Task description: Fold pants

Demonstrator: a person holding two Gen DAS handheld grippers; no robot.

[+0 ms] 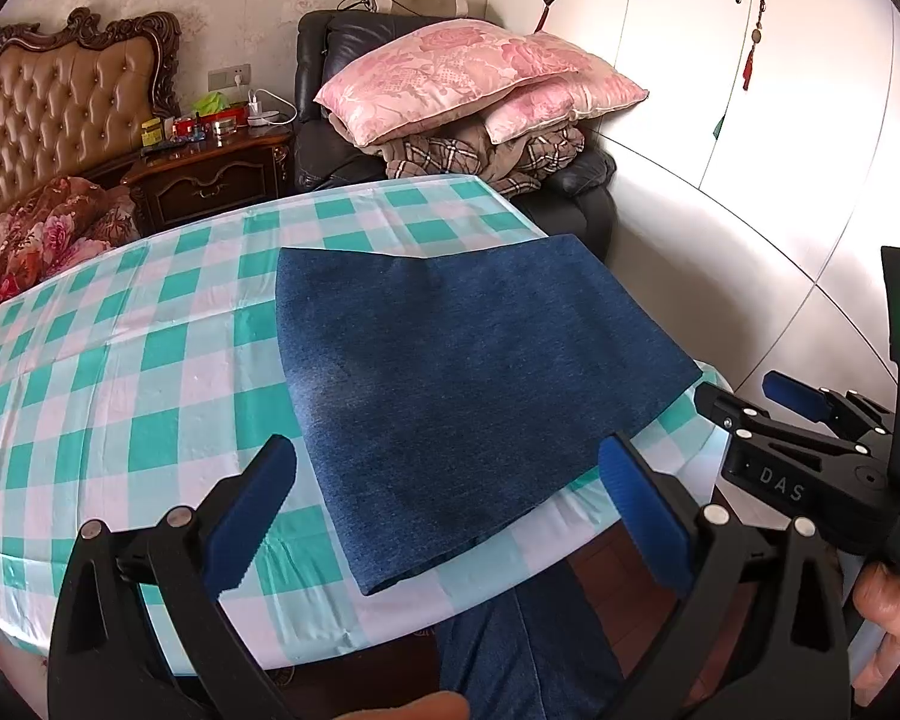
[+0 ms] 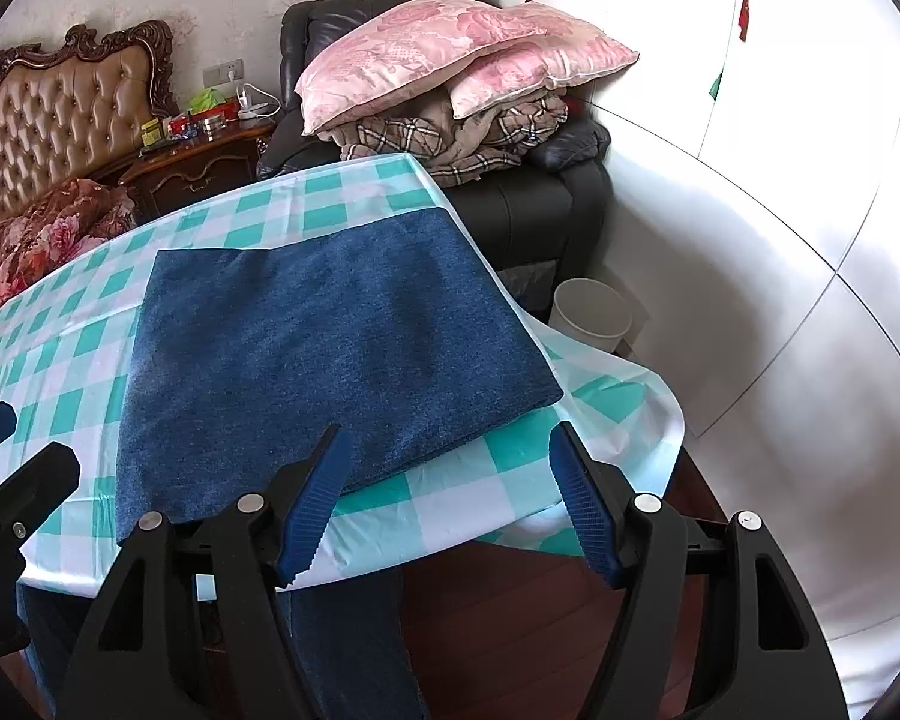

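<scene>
Neatly folded, the dark blue denim pants [image 1: 450,384] lie as a flat, roughly rectangular stack on the table covered with a green-and-white checked plastic cloth [image 1: 150,360]. Their surface is smooth with only faint creases near the far edge, and layered edges show along the near side in the right wrist view. The stack sits toward the table's right end, its near corner close to the front edge, with the cloth hanging past the tabletop beside it.

Both tools are held back from the fabric at the table's near edge. The left gripper [image 1: 450,516] has its blue-padded fingers spread wide with nothing between them; the pants' near corner shows in the gap but the pads do not touch it. The right gripper [image 2: 450,498] likewise stands open and empty, its blue ribbed pads apart above the table edge.

Beyond the table, on the floor by the white wardrobe [image 2: 810,180], stands a white round waste bin [image 2: 591,312]; its contents cannot be made out. A black leather armchair [image 2: 534,210] holds a folded plaid blanket [image 2: 450,138] with two pink floral pillows [image 2: 450,42] stacked on top.
</scene>
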